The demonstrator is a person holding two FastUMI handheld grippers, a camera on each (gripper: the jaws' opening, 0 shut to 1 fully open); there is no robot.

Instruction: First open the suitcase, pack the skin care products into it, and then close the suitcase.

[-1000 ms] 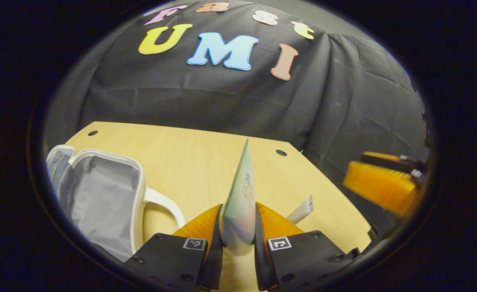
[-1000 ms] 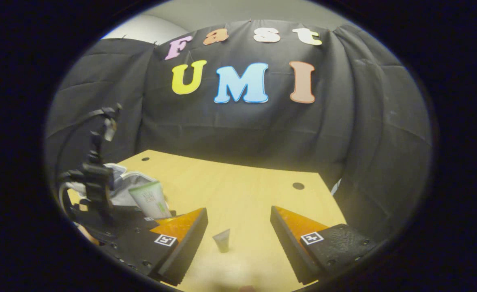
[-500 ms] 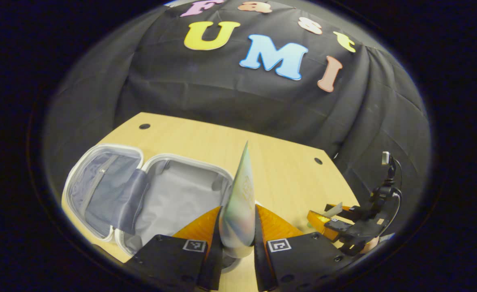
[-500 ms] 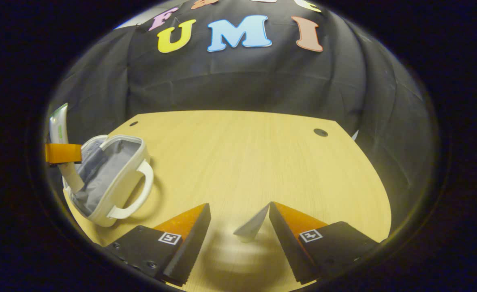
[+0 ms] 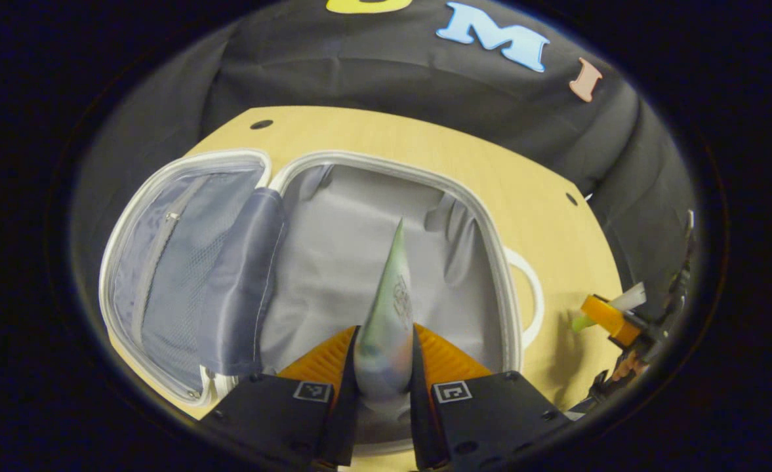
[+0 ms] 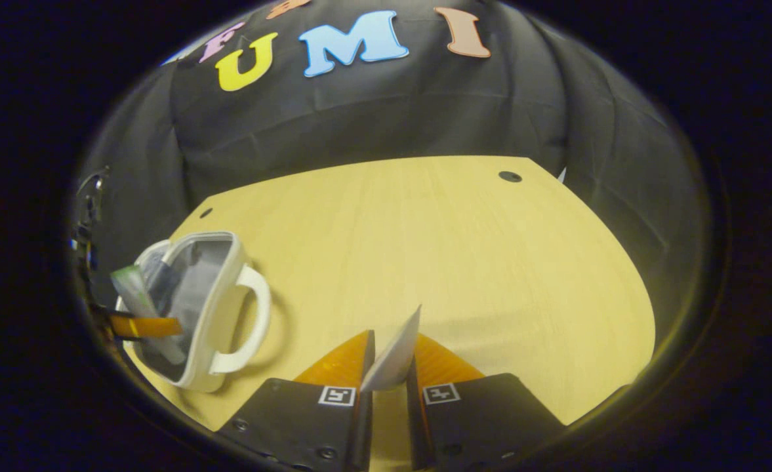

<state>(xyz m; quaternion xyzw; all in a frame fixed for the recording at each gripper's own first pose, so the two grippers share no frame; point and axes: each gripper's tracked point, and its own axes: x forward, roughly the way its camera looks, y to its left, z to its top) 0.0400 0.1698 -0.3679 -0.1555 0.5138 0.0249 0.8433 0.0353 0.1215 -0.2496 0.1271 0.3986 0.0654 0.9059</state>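
Observation:
A small white suitcase (image 5: 386, 249) lies open on the wooden table, grey lining up, its mesh-pocket lid (image 5: 176, 262) folded out to the left. My left gripper (image 5: 386, 357) is shut on a pale green tube (image 5: 389, 314) held over the open shell. In the right gripper view the suitcase (image 6: 192, 308) sits at the left, with the left gripper and green tube (image 6: 138, 298) above it. My right gripper (image 6: 389, 357) is shut on a small grey-white tube (image 6: 395, 351) above the table. The right gripper (image 5: 612, 314) with that tube also shows at the far right of the left gripper view.
The wooden table (image 6: 438, 249) stretches bare to the right of the suitcase, with small round holes near its back corners (image 6: 509, 176). Black cloth walls close in behind and at both sides. The suitcase's white handle (image 5: 530, 298) juts toward the right gripper.
My left gripper has carried the green tube leftward and tilted down until it hangs over the open suitcase. My right gripper closed on the small tube and lifted it.

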